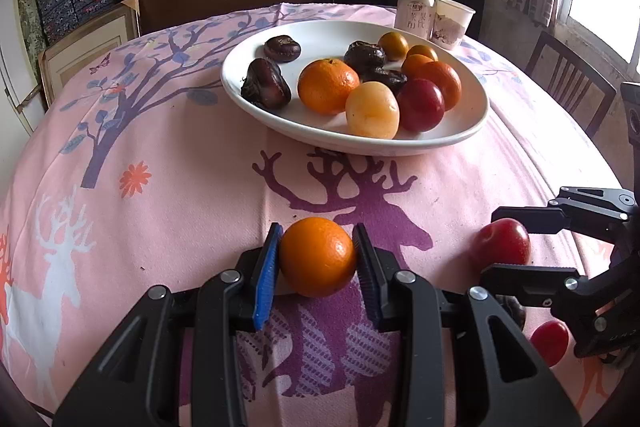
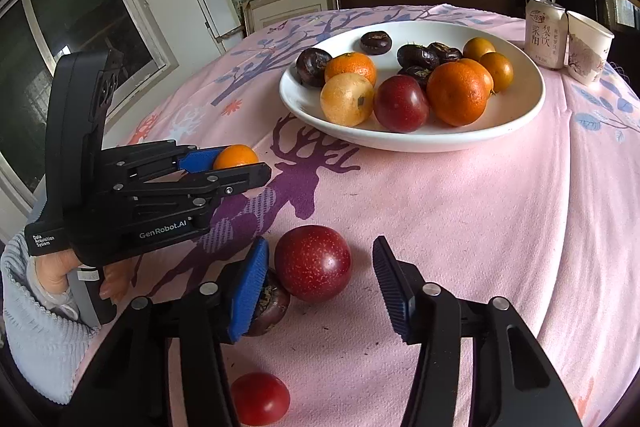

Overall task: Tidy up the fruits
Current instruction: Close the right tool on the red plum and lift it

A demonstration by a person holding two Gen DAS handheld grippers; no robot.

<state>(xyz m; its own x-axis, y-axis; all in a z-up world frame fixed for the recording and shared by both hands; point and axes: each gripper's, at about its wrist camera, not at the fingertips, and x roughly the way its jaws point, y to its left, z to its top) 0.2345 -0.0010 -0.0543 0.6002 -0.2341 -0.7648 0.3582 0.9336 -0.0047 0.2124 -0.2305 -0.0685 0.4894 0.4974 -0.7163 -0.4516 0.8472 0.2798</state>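
Two claws at the table's near edge, fruit plate beyond

The plate [image 2: 412, 137] sits mid-table. The plum [image 2: 313, 263] lies between the right claw's [image 2: 320, 287] unclosed jaws, nearer the left pad, right pad clear. The left claw [image 1: 316, 259] clamps an orange [image 1: 318, 257].

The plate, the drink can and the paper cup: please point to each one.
plate [image 2: 516, 119], right wrist view, bare front rim.
drink can [image 2: 546, 35], right wrist view, middle of its label.
paper cup [image 2: 588, 57], right wrist view, middle of its side.
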